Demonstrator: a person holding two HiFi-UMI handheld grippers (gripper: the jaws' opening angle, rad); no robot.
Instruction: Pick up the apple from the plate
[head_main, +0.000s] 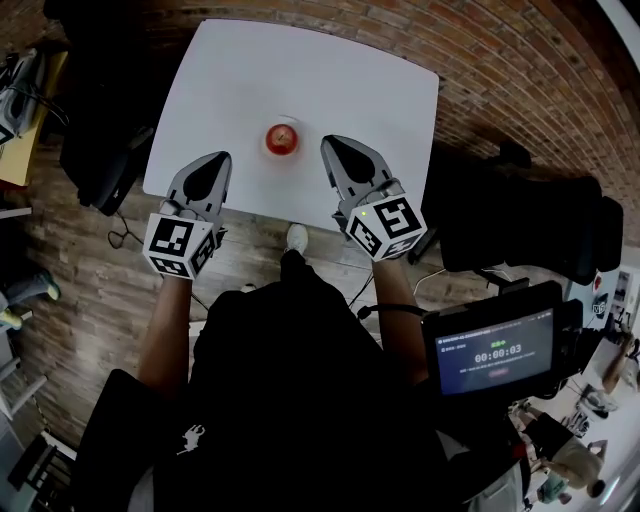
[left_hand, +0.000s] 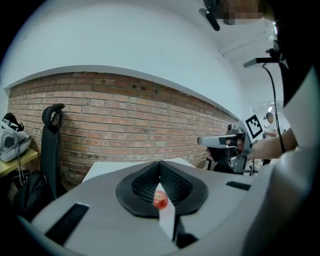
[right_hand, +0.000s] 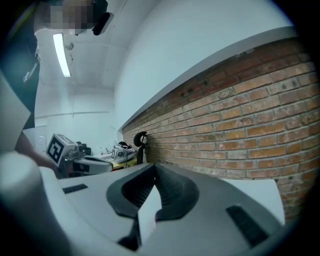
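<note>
Left gripper (head_main: 217, 160): over near edge of table, jaws closed together, nothing held.
Right gripper (head_main: 331, 143): alongside, over same edge, jaws closed together, nothing held.
Apple (head_main: 283, 138): red, on small pale plate (head_main: 284, 157), between both gripper tips, touching neither.
Table (head_main: 300, 70): white.
Brick wall (left_hand: 125, 115): beyond.

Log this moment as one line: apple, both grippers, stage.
apple: on plate, untouched | left gripper: shut, empty, left of apple | right gripper: shut, empty, right of apple | stage: not yet picked
</note>
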